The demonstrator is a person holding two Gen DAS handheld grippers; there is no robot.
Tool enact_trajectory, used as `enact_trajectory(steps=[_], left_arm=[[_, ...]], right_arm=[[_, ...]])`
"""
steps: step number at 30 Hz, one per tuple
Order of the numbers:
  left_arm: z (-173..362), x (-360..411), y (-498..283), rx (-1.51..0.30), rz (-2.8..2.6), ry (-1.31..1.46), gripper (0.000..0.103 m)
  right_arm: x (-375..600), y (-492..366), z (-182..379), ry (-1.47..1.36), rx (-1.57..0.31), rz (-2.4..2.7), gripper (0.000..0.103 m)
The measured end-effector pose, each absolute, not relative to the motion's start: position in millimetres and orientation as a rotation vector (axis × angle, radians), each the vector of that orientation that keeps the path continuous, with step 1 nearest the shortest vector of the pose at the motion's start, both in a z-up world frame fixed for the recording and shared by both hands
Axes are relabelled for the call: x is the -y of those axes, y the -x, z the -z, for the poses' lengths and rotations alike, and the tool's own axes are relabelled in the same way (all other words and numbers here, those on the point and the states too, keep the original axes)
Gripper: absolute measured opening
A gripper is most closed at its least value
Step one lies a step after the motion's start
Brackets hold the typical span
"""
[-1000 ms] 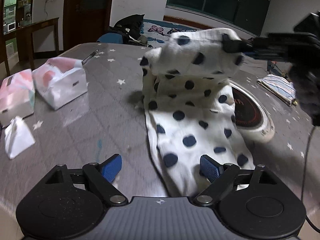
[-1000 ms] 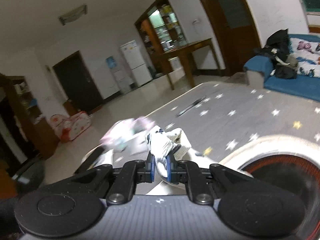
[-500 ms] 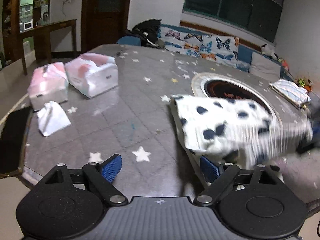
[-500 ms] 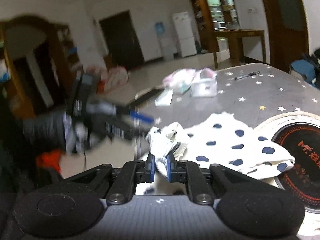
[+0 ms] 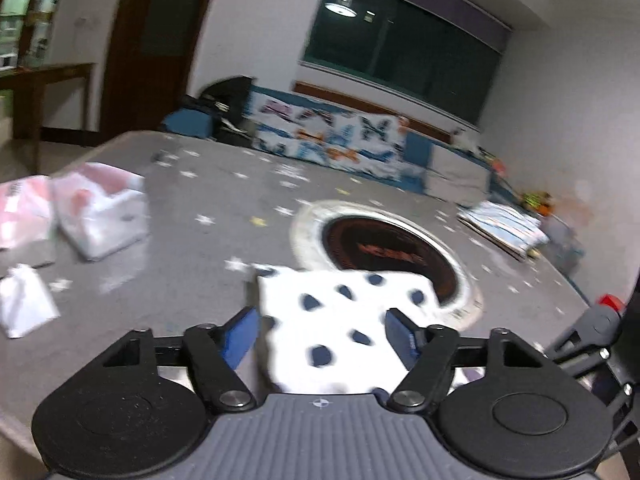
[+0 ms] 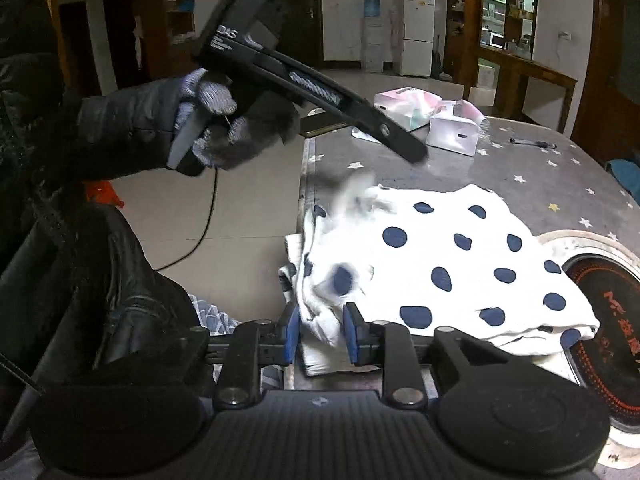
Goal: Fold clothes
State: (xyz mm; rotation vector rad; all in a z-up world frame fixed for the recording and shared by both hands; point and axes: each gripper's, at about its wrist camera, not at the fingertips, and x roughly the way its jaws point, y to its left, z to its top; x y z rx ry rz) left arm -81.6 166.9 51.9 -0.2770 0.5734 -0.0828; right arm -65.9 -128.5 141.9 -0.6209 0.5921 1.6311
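The polka-dot garment (image 6: 448, 264) lies folded at the table's (image 6: 532, 168) near edge, its bunched corner between the right gripper's (image 6: 320, 334) just-parting, released fingers, nearer than the left gripper (image 5: 320, 334), raised, unclenched, narrowing.

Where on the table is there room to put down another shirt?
Bare grey table lies between the tissue packs and the round burner, and beyond the burner toward the sofa. It is crowded near the front edge, where the polka-dot garment covers it, and at the left by the packs.
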Motion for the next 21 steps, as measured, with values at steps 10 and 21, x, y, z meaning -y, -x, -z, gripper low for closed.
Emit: enact_trajectory(steps=[10, 21], left_arm=[[-23, -145, 109, -0.691, 0.210, 0.283, 0.050], [-41, -134, 117, -0.628, 0.236, 0.202, 0.050]], right_arm=[[132, 48, -159, 0.474, -0.626, -1.494, 0.045], [116, 17, -137, 0.345, -0.695, -1.328, 0.057]])
